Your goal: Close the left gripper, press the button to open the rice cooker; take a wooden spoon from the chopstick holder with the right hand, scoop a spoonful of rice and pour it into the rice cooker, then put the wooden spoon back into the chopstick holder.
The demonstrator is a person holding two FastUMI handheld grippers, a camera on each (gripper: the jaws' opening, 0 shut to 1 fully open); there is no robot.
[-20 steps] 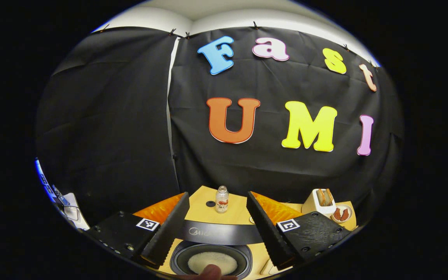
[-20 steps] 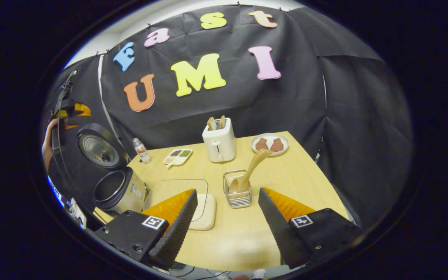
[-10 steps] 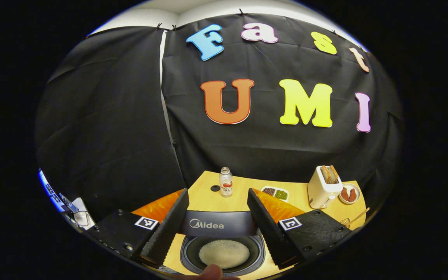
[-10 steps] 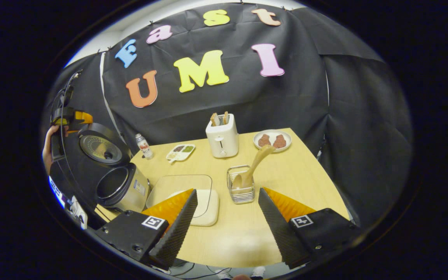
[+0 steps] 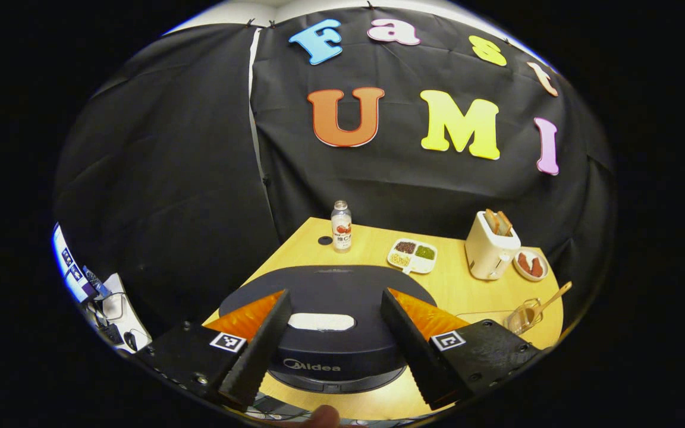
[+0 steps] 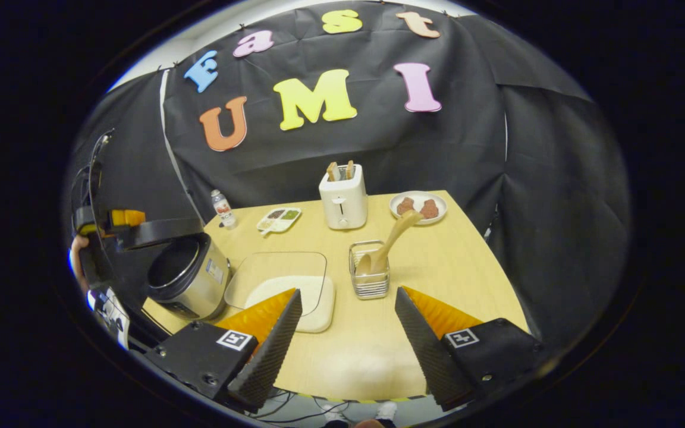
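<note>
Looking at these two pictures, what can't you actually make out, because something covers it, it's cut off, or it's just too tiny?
- Rice in the rice cooker: its lid covers the pot in the left gripper view; in the right gripper view the pot's depths are too dark.
- Wooden spoon: its bowl sits behind the chopstick holder wires.
- Small tray contents: too small to identify.
- Bottle label: too small.

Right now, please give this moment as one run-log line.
black rice cooker lid: half-lowered | light wooden spoon: in wire holder | left gripper: open | right gripper: open
</note>
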